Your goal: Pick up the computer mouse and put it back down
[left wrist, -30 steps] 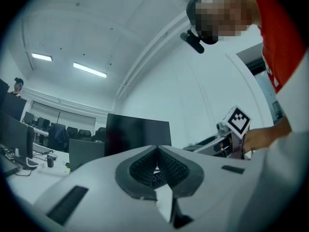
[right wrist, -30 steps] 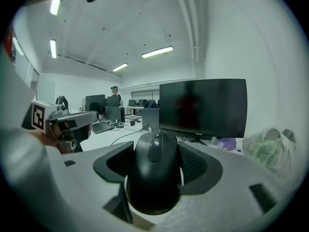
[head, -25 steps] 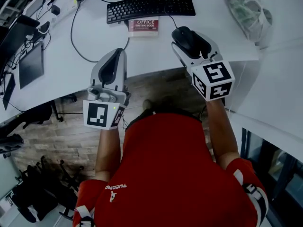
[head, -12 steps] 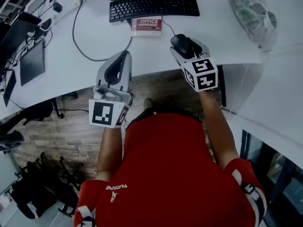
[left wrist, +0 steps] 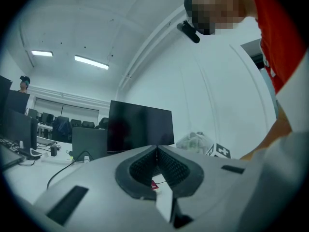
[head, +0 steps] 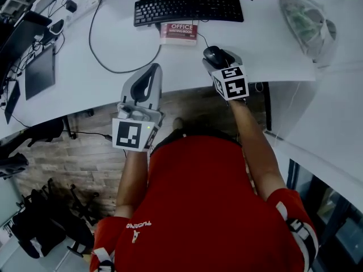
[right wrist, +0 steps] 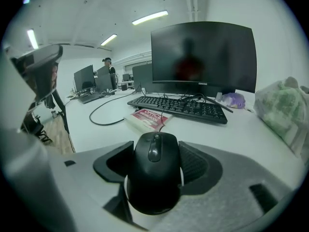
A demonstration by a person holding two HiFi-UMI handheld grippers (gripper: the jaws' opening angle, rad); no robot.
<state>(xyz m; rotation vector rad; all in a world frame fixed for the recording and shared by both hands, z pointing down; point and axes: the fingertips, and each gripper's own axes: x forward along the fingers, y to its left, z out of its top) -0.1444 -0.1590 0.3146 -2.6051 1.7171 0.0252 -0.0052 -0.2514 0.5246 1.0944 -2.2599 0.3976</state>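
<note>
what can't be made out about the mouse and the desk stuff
Whether the computer mouse touches the desk: right gripper view, its body and the right claw hide its underside; head view, seen only from above.
Contents of the plastic bag: head view, crinkled plastic blurs them.
Small print on the book: head view, too small.

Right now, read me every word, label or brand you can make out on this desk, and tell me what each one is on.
"OFFICE WRITING BOOK": on the cover of the red writing book, just in front of the keyboard.
Small logo on the lower bezel of the monitor: too small to read.
Key legends on the keyboard: too small to read.
White print on the person's red shirt: upside down and too blurred to read with confidence.
</note>
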